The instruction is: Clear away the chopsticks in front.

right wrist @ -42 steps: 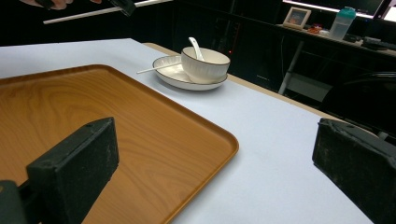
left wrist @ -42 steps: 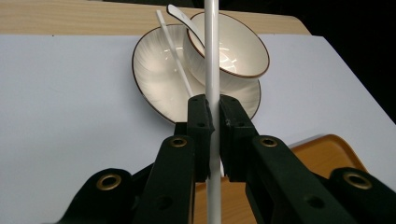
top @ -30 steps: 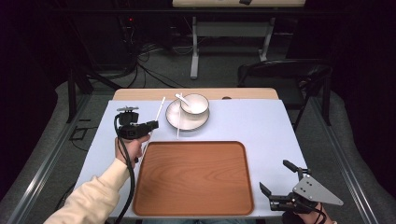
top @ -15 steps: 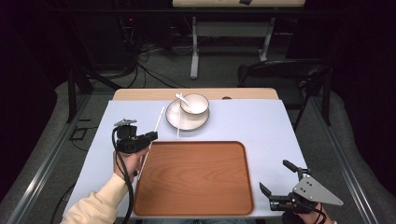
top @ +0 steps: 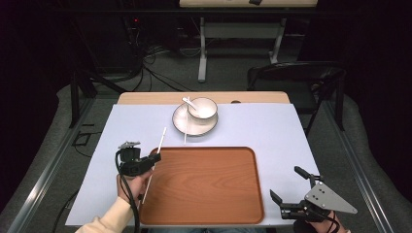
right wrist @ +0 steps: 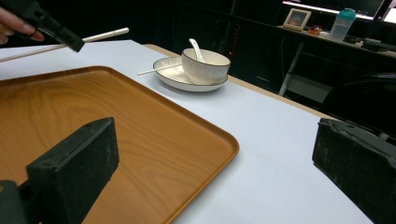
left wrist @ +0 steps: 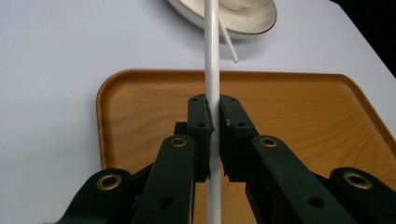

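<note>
Near the tabletop's left edge the left claw (top: 154,158) is clenched on a white chopstick (top: 156,150) held over the wooden tray's (top: 204,184) left rim, while at the near right corner the right claw (top: 291,187) hangs released, gripping nothing.

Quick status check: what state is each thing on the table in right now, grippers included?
Left gripper: shut on held chopstick.
Held chopstick: lifted, at tray's left edge.
Second chopstick: leaning on plate.
Bowl: upright on plate, spoon inside.
Tray: empty.
Right gripper: open, empty.
</note>
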